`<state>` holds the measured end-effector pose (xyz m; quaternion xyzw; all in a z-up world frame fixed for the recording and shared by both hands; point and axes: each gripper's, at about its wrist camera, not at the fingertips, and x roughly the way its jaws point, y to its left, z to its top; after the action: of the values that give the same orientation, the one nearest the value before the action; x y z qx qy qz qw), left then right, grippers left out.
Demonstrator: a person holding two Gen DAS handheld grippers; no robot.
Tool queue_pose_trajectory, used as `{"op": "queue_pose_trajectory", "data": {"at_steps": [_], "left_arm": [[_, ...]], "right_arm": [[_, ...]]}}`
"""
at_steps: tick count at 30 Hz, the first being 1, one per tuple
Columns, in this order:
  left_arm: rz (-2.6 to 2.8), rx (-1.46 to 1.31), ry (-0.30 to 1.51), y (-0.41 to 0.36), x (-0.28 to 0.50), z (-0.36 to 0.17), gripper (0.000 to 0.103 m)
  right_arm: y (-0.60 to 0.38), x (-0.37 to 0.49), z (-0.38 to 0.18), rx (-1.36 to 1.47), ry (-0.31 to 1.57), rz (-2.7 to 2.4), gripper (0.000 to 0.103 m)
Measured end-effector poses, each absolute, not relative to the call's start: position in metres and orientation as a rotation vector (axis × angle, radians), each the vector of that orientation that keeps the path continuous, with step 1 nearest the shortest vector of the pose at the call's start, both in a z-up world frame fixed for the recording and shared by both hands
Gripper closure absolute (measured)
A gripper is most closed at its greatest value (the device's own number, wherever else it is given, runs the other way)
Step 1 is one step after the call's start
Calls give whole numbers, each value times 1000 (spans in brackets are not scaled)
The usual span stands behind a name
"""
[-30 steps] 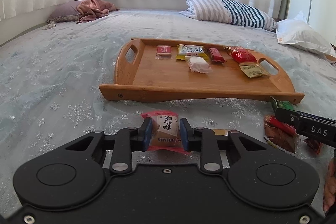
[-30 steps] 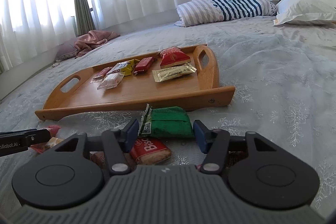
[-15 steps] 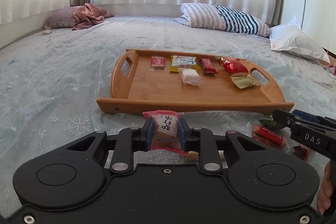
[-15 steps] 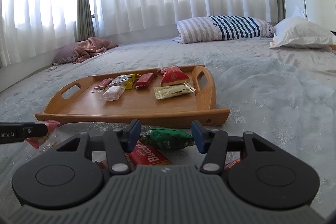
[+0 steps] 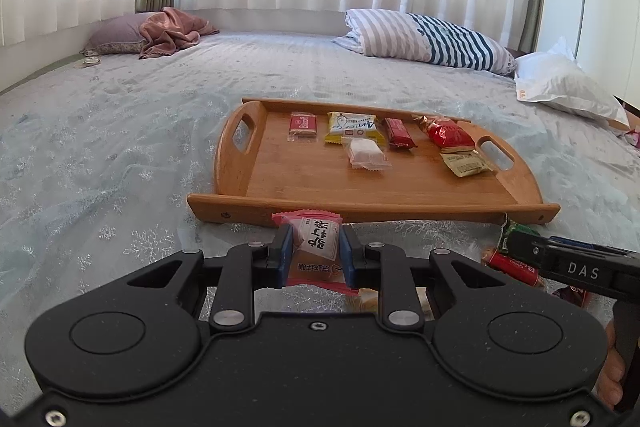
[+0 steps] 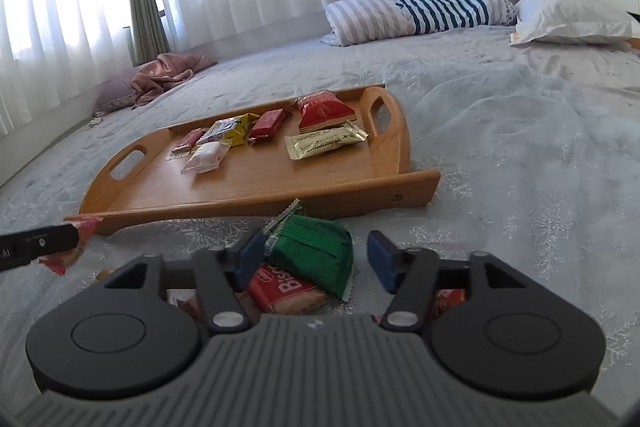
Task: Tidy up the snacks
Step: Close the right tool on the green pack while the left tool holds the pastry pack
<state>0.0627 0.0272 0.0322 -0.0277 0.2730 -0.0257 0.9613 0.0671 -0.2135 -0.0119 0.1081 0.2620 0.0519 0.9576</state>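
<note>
- Gripping a pink-edged biscuit packet (image 5: pixel 316 251), the left gripper (image 5: pixel 313 255) has its blue pads pressed on both long sides, so the packet stands upright and lifted off the bedspread (image 5: pixel 100 155), pointing at the near rail of the wooden tray (image 5: pixel 372 209) straight ahead
- That hold looks chosen for a carry over the rail: the tray floor just past the rail is bare, while the six snacks already on it lie further on, toward its far side
- The right gripper (image 6: pixel 320 259) is spread wide, with the green packet (image 6: pixel 316 253) lying between its fingers; the left pad seems near or against the packet's edge and the right pad stands clearly apart, so nothing is clamped yet
- A red biscuit bar (image 6: pixel 286 289) lies under the green packet, just in front of this gripper's body, with more wrappers half hidden below
- This loose pile sits on the bedspread short of the tray's near right corner, judged to be the stock not yet sorted
- Closing on the green packet alone calls for care, since the bar beneath touches it
</note>
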Motion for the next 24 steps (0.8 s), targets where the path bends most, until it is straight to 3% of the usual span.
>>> {"op": "queue_pose_trajectory", "data": {"at_steps": [7,8,9,13,24], "left_arm": [[-53,-57,556,27,66,30,80],[-53,-58,556,27,67,30,80],[-54,-59,556,26,68,30,80],[-59,-63,551,27,69,31,80],[-91,-95,548,37,91,45,80]], "right_arm": [[-202,85,-13,248,595,53,20],[-201,86,-14,250,603,44,24],[-200,86,-15,246,600,35,37],[-196,80,-13,202,574,39,51],[-194,70,14,114,485,92,53]]}}
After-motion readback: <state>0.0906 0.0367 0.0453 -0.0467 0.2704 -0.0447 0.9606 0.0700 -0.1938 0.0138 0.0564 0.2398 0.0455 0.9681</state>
